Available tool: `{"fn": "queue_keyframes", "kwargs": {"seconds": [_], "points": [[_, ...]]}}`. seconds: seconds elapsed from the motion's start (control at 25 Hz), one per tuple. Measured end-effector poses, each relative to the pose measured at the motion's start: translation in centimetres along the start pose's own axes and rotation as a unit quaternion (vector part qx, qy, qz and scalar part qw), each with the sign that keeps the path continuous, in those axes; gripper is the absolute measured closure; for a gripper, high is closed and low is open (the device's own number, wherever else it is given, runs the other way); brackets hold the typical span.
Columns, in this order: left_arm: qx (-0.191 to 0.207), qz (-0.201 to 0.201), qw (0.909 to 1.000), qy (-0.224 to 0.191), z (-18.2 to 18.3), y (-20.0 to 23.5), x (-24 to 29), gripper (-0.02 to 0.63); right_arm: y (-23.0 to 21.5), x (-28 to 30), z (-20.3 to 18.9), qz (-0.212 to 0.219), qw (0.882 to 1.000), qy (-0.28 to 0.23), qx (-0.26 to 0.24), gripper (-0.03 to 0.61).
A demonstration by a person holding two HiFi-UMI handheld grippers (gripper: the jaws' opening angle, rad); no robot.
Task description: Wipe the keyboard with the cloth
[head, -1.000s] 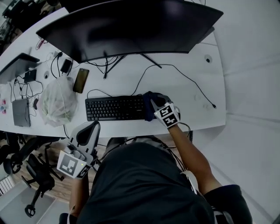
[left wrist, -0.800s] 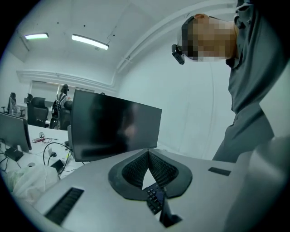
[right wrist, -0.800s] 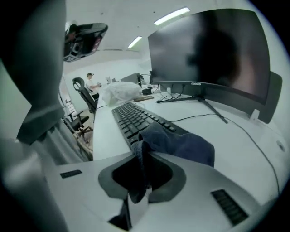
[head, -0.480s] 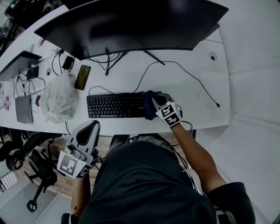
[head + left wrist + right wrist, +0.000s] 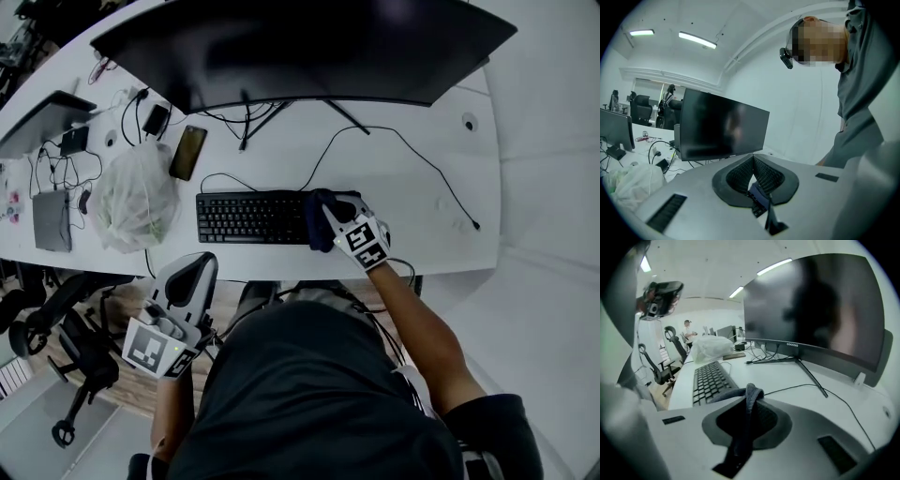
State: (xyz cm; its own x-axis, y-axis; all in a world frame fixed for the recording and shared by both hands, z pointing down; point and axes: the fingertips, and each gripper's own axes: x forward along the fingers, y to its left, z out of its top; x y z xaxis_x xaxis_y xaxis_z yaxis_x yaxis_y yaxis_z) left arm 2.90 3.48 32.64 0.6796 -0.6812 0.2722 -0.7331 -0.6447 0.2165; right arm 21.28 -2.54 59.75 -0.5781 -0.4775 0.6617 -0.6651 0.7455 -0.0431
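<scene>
Keyboard (image 5: 253, 217) long axis along desk (image 5: 412, 234) edge; right gripper (image 5: 325, 210) clamps cloth (image 5: 315, 234).

The left gripper (image 5: 753, 157) has its jaws closed together before a dark monitor (image 5: 722, 126).

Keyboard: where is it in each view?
Head view: keyboard mid-desk, its right end under the cloth.
Left gripper view: keyboard only a sliver, low between the jaws.
Right gripper view: keyboard left of centre, beyond the gripped cloth.
Shared landmark: the monitor.
</scene>
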Motion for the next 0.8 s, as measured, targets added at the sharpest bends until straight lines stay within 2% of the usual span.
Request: {"fn": "queue_keyframes", "kwargs": {"seconds": [0.08, 0.24, 0.32, 0.4, 0.48, 0.6, 0.68, 0.8], "points": [[0.003, -0.005, 1.0, -0.003, 0.2, 0.0, -0.2, 0.607, -0.6, 1.6, 0.3, -0.001, 1.0, 0.02, 0.024, 0.548], [-0.005, -0.004, 0.9999, -0.009, 0.8, 0.8, -1.5, 0.608, 7.5, 0.1, -4.0, 0.033, 0.998, 0.044, 0.024, 0.548], [-0.008, -0.001, 0.9999, -0.015, 0.6, 1.8, -2.2, 0.607, 9.8, 0.1, -5.2, 0.049, 0.997, 0.051, 0.02, 0.548], [-0.01, -0.002, 0.9999, -0.014, 0.0, 2.6, -2.6, 0.607, 8.2, 1.0, -3.6, 0.039, 0.998, 0.045, 0.0, 0.548], [-0.009, -0.009, 0.9999, -0.01, -0.1, 2.9, -2.6, 0.607, 4.3, 2.3, -0.8, 0.001, 1.0, 0.028, -0.007, 0.548], [0.001, -0.026, 0.9996, -0.01, 0.3, 2.7, -2.2, 0.607, 0.3, 3.4, 0.6, -0.035, 0.998, 0.035, 0.032, 0.548], [0.006, -0.033, 0.9994, -0.01, 0.5, 2.5, -2.1, 0.607, 3.0, 2.6, -0.7, -0.017, 0.998, 0.041, 0.044, 0.548], [0.002, -0.036, 0.9993, -0.01, 0.5, 3.1, -2.2, 0.607, 10.5, 0.4, -4.7, 0.027, 0.997, 0.061, 0.039, 0.548]]}}
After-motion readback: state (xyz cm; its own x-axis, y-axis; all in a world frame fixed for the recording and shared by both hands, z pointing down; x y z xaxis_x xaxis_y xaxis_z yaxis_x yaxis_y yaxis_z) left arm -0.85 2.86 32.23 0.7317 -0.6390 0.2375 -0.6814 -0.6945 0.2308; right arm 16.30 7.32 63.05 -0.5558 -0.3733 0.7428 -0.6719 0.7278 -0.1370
